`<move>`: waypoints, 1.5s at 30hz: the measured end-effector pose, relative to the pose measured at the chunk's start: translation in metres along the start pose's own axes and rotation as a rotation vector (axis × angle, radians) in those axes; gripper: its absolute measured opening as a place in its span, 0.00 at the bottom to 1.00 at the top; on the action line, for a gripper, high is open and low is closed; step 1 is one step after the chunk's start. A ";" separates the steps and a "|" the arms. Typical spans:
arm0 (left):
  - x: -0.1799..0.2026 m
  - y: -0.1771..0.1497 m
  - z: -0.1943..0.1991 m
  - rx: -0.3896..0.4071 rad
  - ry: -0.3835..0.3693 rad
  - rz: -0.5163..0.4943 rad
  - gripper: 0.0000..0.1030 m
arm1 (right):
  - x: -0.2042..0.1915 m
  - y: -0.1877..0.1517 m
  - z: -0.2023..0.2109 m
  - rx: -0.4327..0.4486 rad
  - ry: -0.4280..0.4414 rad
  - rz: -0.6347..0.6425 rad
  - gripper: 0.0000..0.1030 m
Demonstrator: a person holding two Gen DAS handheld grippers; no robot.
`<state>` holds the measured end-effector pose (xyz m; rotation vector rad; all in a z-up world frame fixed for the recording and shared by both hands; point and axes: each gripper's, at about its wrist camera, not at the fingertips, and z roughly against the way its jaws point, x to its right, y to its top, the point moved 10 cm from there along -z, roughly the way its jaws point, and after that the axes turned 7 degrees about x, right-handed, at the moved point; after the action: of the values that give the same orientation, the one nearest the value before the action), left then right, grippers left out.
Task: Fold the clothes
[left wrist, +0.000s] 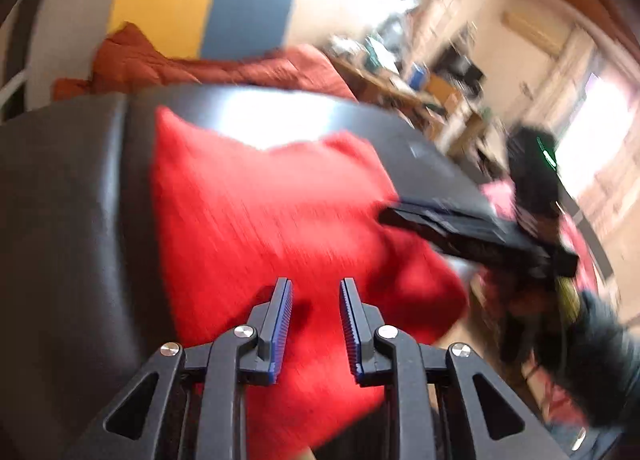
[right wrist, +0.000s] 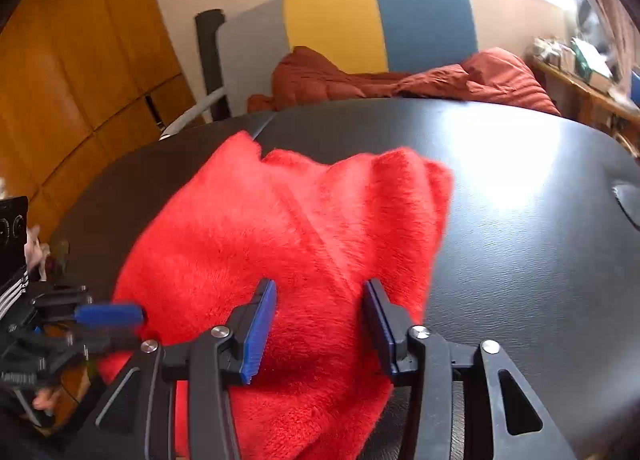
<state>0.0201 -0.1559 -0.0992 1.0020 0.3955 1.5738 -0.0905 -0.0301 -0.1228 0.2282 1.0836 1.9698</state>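
Fluffy red fleece garment [right wrist: 288,244] lies folded on black padded table [right wrist: 520,220], beneath both grippers: left gripper [left wrist: 315,288] narrowly parted, right gripper [right wrist: 320,292] wider; neither holds anything.

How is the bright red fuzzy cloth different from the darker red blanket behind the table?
The red fuzzy cloth is bright red and plush; the rust-red blanket is darker and looks quilted. The cloth lies on the black table, under both grippers' view; the blanket is heaped beyond the table's far edge, against the yellow and blue cushion. Both are soft, reddish and rumpled rather than neatly flat.
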 end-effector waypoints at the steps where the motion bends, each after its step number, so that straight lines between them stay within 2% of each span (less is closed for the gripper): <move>1: -0.007 0.013 0.001 0.022 0.021 0.016 0.24 | 0.000 0.011 0.005 0.020 0.005 -0.025 0.50; 3: -0.019 0.038 0.001 0.064 0.068 0.050 0.26 | -0.002 0.035 0.014 0.073 0.011 -0.071 0.57; 6: -0.032 0.067 -0.010 0.107 0.140 0.104 0.29 | -0.010 0.059 0.011 0.130 0.000 -0.149 0.61; 9: -0.047 0.082 -0.034 0.107 0.172 0.183 0.33 | -0.013 0.062 -0.013 0.128 -0.022 -0.234 0.61; 12: -0.055 0.082 -0.062 0.081 0.206 0.213 0.34 | -0.008 0.042 -0.043 0.090 -0.086 -0.246 0.61; 15: -0.067 0.068 -0.094 0.017 0.263 0.212 0.36 | 0.009 0.011 -0.064 0.050 -0.174 -0.198 0.61; 16: -0.070 0.063 -0.104 -0.006 0.283 0.213 0.37 | 0.013 0.006 -0.063 0.088 -0.181 -0.175 0.61; 18: -0.076 0.052 -0.121 -0.031 0.335 0.185 0.39 | 0.016 0.005 -0.058 0.130 -0.153 -0.194 0.62; 21: -0.074 0.050 -0.127 0.007 0.443 0.058 0.42 | 0.015 0.005 -0.066 0.124 -0.126 -0.184 0.65; 23: -0.083 0.053 -0.130 0.017 0.486 0.056 0.44 | 0.013 0.008 -0.073 0.117 -0.115 -0.179 0.66; 26: -0.104 0.064 -0.140 0.006 0.497 0.090 0.50 | 0.013 0.014 -0.086 0.100 -0.101 -0.183 0.67; 29: -0.123 0.078 -0.151 0.002 0.547 0.067 0.52 | 0.012 0.028 -0.107 0.087 -0.081 -0.189 0.67; 34: -0.145 0.097 -0.162 0.006 0.586 0.058 0.55 | 0.012 0.050 -0.139 0.083 -0.052 -0.199 0.67; 40: -0.146 0.095 -0.155 0.016 0.603 0.050 0.56 | 0.007 0.052 -0.139 0.088 -0.037 -0.201 0.67; 45: -0.147 0.081 -0.131 0.016 0.616 0.048 0.57 | -0.007 0.044 -0.130 0.075 -0.011 -0.204 0.67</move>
<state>-0.1380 -0.2787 -0.1722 0.5192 0.8092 1.9106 -0.1793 -0.1255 -0.1671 0.1614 1.1294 1.7465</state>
